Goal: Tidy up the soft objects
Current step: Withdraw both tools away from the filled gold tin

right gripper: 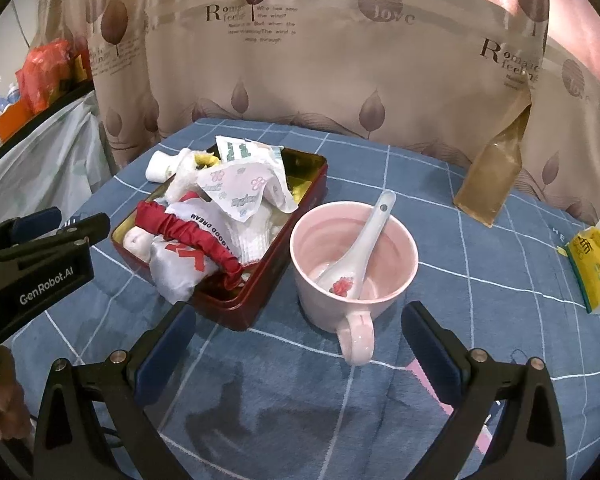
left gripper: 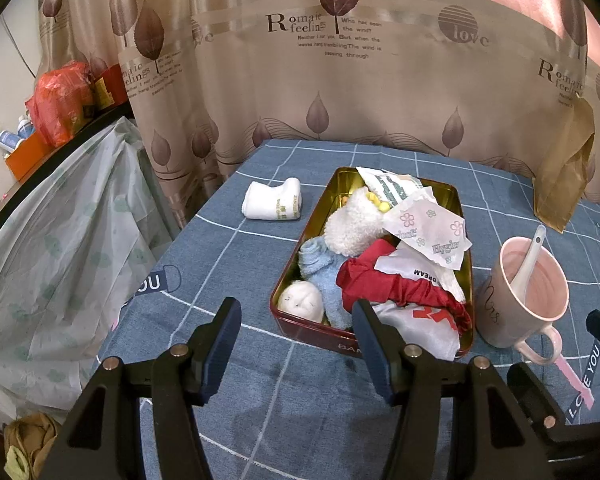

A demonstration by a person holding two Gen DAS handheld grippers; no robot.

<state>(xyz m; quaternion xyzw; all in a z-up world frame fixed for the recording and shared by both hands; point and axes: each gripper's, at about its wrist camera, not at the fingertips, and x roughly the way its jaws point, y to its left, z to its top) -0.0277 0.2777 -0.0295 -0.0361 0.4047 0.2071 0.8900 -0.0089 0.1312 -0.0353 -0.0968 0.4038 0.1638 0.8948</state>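
On blue cloth, tin [left gripper: 462, 216] heaped with soft items, mug [right gripper: 354, 264] holding spoon [right gripper: 364, 236]

The tin [left gripper: 462, 216] is shiny metal, gold and mirror-like inside, glossy dark red outside. Stuffed in it: a fluffy white plush [left gripper: 354, 224], a soft blue terry cloth [left gripper: 320, 272], a ruched red fabric piece [left gripper: 396, 284] with a slight sheen, a satiny silver pouch [right gripper: 180, 268], and crinkly printed packets [left gripper: 428, 232]. At center left lies a rolled white knit sock [left gripper: 274, 200]. The mug [right gripper: 352, 264] and spoon [right gripper: 364, 236] look like glazed ceramic. The tablecloth [right gripper: 480, 320] is matt blue woven cloth.
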